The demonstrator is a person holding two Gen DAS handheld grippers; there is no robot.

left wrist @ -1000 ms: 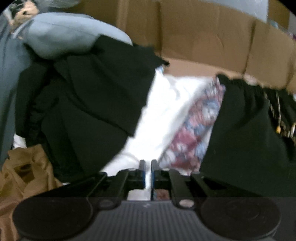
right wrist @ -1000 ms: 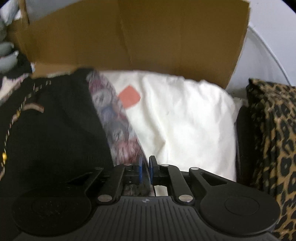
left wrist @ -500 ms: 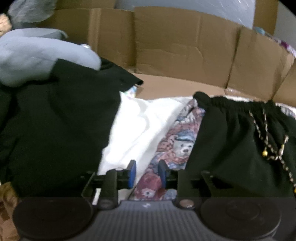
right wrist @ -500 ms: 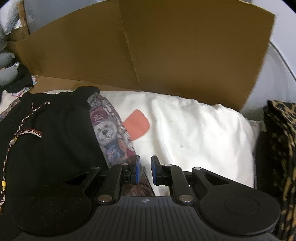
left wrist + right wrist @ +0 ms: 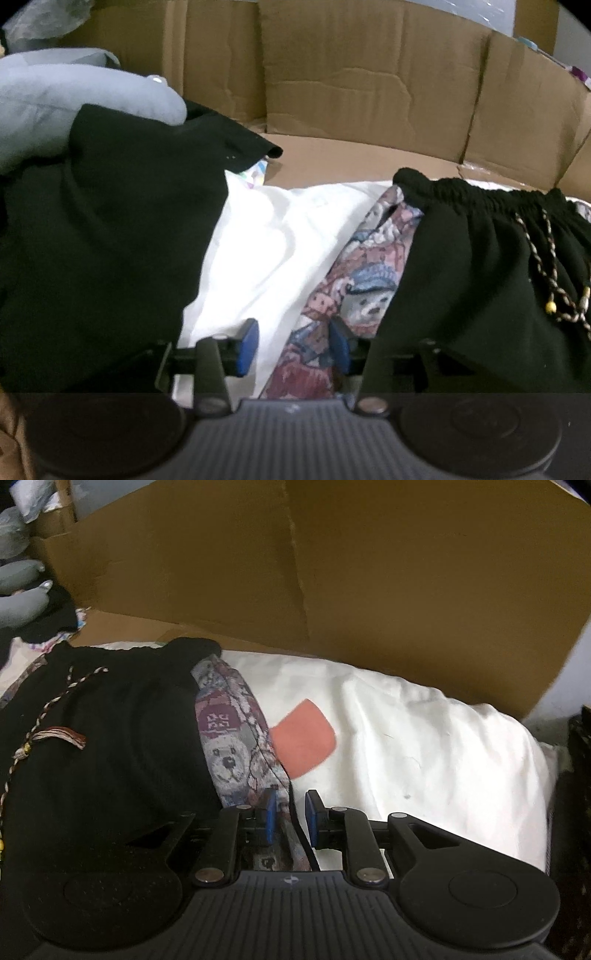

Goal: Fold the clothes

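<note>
Black drawstring shorts lie flat on a teddy-bear patterned garment, which rests on white cloth with an orange patch. My left gripper stands open over the left edge of the bear garment, blue pads wide apart, holding nothing. My right gripper is open by a narrower gap at the bear garment's right edge; a thin fold of that edge lies between the pads without being pinched.
Cardboard walls stand close behind the clothes. A dark garment pile with a grey-blue piece on top fills the left. Leopard-print fabric sits at the far right. Brown fabric shows bottom left.
Both grippers were shut on the cloth edges a second ago and have opened and let go. The shorts and bear garment have settled flat, and both views have pulled back slightly.
</note>
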